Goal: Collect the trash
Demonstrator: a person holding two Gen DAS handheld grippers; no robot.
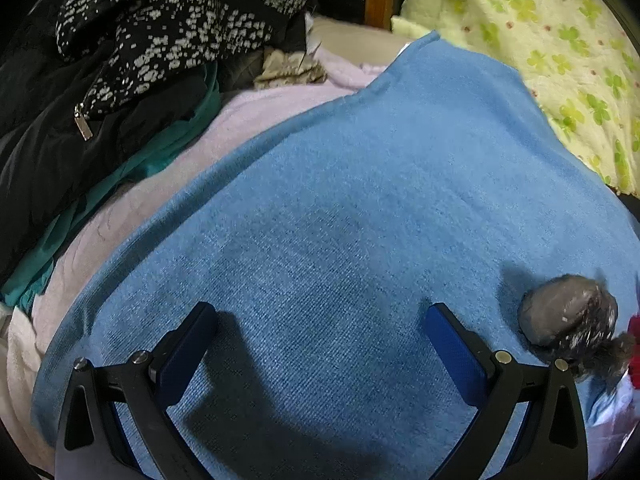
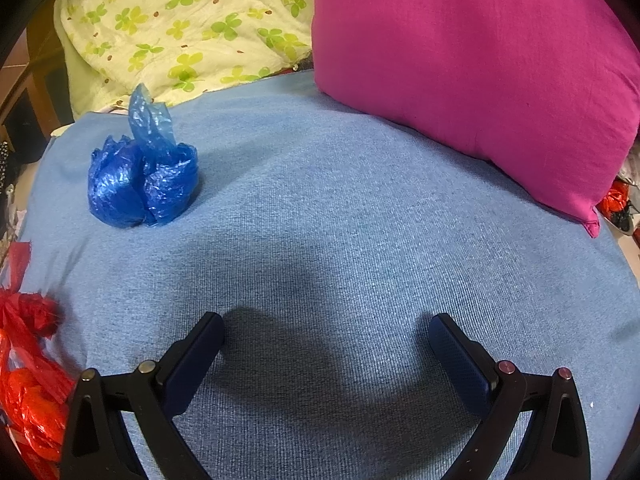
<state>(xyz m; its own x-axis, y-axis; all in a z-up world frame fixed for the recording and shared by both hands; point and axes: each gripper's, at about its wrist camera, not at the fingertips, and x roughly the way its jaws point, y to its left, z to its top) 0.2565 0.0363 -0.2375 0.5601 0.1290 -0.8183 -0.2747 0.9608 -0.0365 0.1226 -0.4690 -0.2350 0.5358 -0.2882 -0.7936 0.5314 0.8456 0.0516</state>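
— Where's the trash?
— A knotted blue bag [image 2: 142, 178] sits near the blue blanket's [image 2: 340, 208] far left corner; a red bag [image 2: 28, 380] lies at its near left edge.
— And the grippers?
— Left gripper [image 1: 320, 334] and right gripper [image 2: 326, 344] both gape wide, holding nothing. A grey wad [image 1: 568, 316] lies just right of the left one.

Matt woven blue cloth [image 2: 340, 208], glossy crinkled blue plastic bag [image 2: 140, 176], shiny red plastic bag [image 2: 28, 384], smooth magenta pillow [image 2: 480, 72]
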